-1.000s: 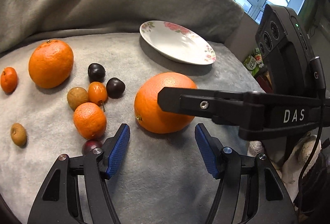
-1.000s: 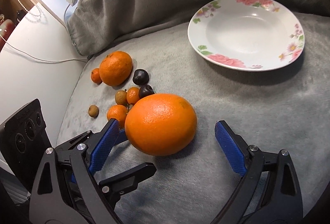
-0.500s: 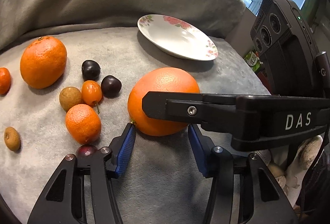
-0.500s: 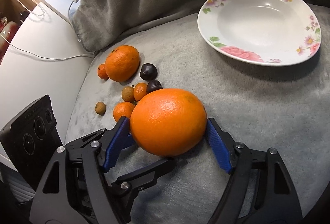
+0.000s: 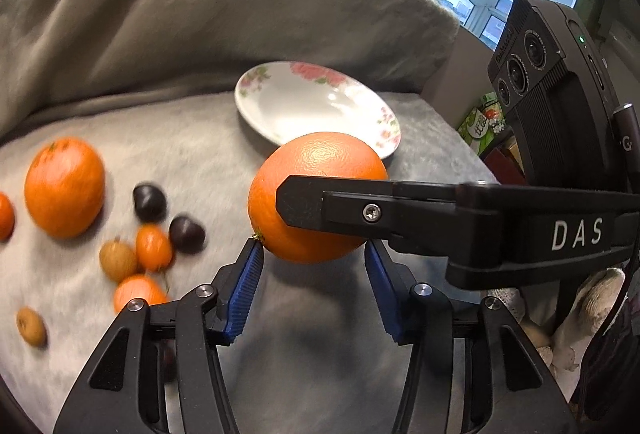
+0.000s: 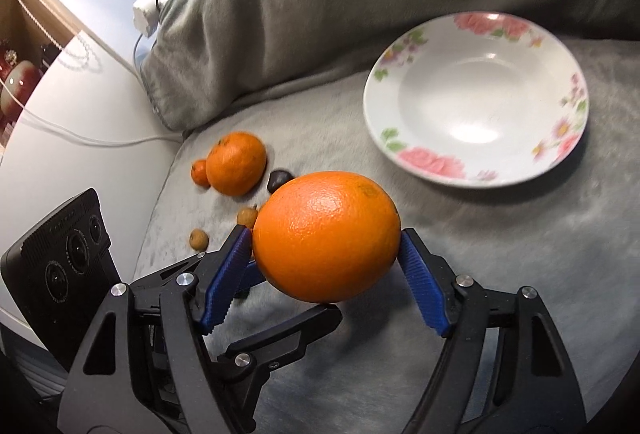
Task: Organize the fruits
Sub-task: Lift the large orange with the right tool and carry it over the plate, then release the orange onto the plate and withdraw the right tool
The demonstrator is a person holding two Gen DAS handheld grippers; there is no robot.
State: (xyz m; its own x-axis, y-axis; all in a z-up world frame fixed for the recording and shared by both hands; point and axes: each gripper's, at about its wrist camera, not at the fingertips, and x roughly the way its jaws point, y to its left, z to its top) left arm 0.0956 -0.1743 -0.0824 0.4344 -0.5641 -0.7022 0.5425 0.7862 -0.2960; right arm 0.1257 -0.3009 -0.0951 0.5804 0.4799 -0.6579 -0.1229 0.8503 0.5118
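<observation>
A large orange (image 6: pixel 326 238) hangs just above the grey blanket, with my right gripper (image 6: pixel 323 234) shut on its two sides. My left gripper (image 5: pixel 312 246) reaches in from the other side, and its blue pad tips rest against the lower part of the same orange (image 5: pixel 316 194). One black finger of the right gripper (image 5: pixel 360 210) crosses in front of the fruit in the left wrist view. Beyond it lies the empty white plate with pink flowers (image 6: pixel 432 162) (image 5: pixel 248 106). The remaining fruit lies in a cluster on the blanket to the left.
The cluster holds a medium orange (image 5: pixel 64 186), two dark cherries (image 5: pixel 149 201), a kumquat (image 5: pixel 154 248), a small tangerine (image 5: pixel 138 292) and brown longans (image 5: pixel 118 260). A bunched grey blanket (image 5: pixel 200 14) rises behind. A white surface with a cable (image 6: pixel 80 142) borders the left.
The right jaws closed onto the large orange and the left jaws narrowed under it. Both grippers then rose together, lifting the orange off the blanket.
</observation>
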